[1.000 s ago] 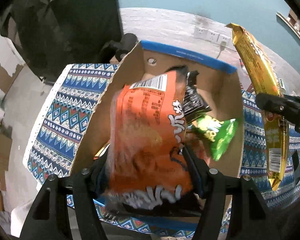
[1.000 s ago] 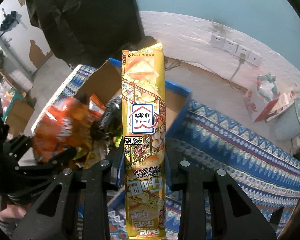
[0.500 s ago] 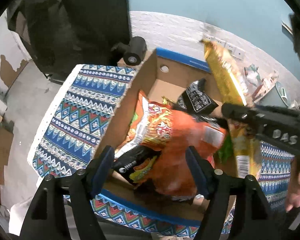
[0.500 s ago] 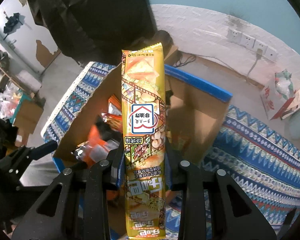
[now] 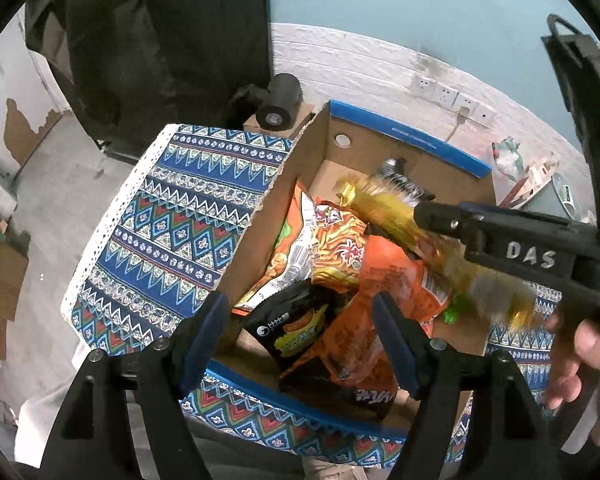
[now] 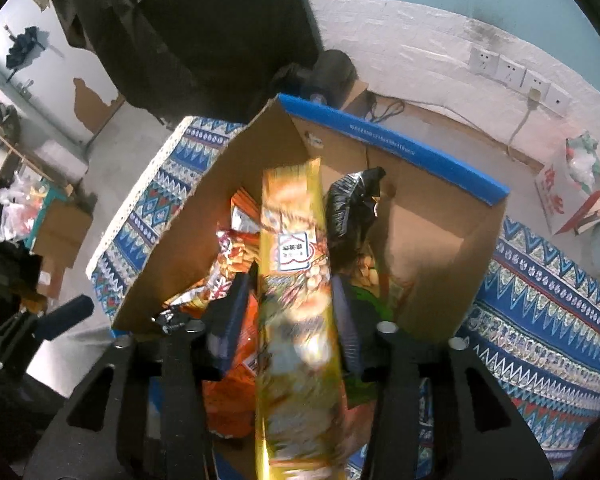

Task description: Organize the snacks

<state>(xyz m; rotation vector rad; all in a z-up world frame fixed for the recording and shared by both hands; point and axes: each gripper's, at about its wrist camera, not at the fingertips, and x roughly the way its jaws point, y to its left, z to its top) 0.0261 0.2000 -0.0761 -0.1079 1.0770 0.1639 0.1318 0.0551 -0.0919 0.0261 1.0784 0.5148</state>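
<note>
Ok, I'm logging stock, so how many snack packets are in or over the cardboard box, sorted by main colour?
Orange: 2, the big orange bag and the patterned orange bag
Black: 2, the near black bag and the far black packet
Yellow: 1, the long yellow pack
Green: 1, the green packet
Total: 6 that I can tell apart

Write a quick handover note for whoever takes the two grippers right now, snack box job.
Left gripper: open, empty, over the near end of the cardboard box.
Right gripper: jaws just opening; the long yellow snack pack is blurred between them, seemingly dropping into the box.
In the box: orange chip bag, black bag, several others.
Done: orange bag dropped in.
Left: confirm the yellow pack lands inside, withdraw both grippers. No snacks show on the patterned cloth.
</note>
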